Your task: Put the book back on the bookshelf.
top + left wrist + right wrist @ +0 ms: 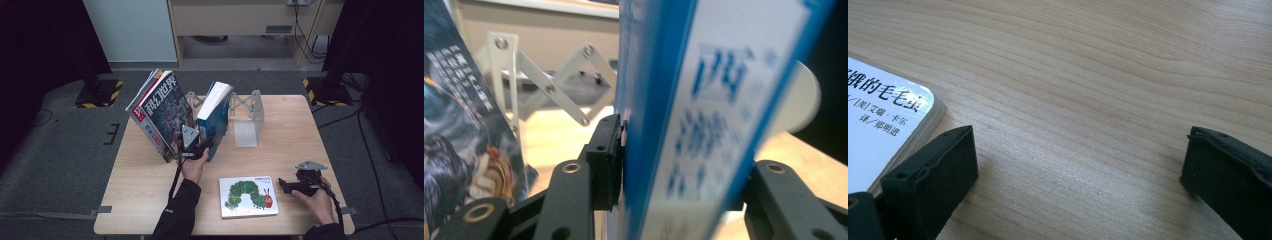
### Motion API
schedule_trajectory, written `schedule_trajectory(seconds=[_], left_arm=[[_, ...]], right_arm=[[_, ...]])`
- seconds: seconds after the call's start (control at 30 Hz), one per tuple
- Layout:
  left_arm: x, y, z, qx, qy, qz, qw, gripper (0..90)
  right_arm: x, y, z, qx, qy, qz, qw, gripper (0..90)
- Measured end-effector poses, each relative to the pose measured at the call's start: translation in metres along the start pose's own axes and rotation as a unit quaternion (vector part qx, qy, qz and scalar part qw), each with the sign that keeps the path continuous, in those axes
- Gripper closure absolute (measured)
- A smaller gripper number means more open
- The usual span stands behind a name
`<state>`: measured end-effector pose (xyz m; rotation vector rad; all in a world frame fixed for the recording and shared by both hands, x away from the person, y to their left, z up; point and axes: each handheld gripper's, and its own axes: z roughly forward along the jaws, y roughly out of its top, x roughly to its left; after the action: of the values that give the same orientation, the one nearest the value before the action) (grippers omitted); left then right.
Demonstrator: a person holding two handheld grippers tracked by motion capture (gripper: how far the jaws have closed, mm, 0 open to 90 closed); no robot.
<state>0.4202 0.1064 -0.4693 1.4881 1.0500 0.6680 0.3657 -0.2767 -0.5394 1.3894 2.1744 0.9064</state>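
1. Your left gripper (200, 145) has its jaws clamped on the lower edge of the thick blue-covered paperback book (214, 117); in the left gripper view the book (684, 125) stands between the two black jaws, with each pad pressed against a cover.
2. That blue book stands nearly upright, tilted a little, with its bottom edge on the pale wooden worktop (280, 135).
3. Just to the left of your left jaws leans the dark-covered science-fiction magazine (162, 112), tilted away from the blue book.
4. Beyond the jaws stands the white metal expanding book rack (245, 117); its scissor bars (554, 85) show behind the left jaw.
5. Your right gripper (290, 186) rests low over the worktop with its jaws wide apart, gripping nothing.
6. The white picture book with a green caterpillar (248, 196) lies flat just beside the right jaws; its rounded corner (893, 120) sits close to one jaw, apparently not touching.
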Motion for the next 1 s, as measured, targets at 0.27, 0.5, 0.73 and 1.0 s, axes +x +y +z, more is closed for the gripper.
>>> schedule_trajectory(seconds=[0.27, 0.5, 0.73, 1.0], left_arm=[[0.002, -0.009, -0.005, 0.02, 0.0, -0.01, 0.9997, 55.1], [-0.007, -0.006, 0.003, 0.029, 0.011, -0.004, 0.9995, 56.3], [-0.016, -0.003, 0.017, 0.037, 0.014, 0.009, 0.9992, 53.3], [-0.021, -0.001, 0.031, 0.037, 0.006, 0.013, 0.9992, 49.5]], right_arm=[[0.0, 0.0, 0.0, 0.0, 0.0, 0.0, 1.0, 1.7], [0.0, 0.0, 0.0, 0.0, 0.0, -0.001, 1.0, 1.7], [0.0, 0.0, 0.0, 0.0, 0.0, -0.001, 1.0, 1.7], [0.0, 0.0, 0.0, 0.0, 0.0, 0.0, 1.0, 1.7]])
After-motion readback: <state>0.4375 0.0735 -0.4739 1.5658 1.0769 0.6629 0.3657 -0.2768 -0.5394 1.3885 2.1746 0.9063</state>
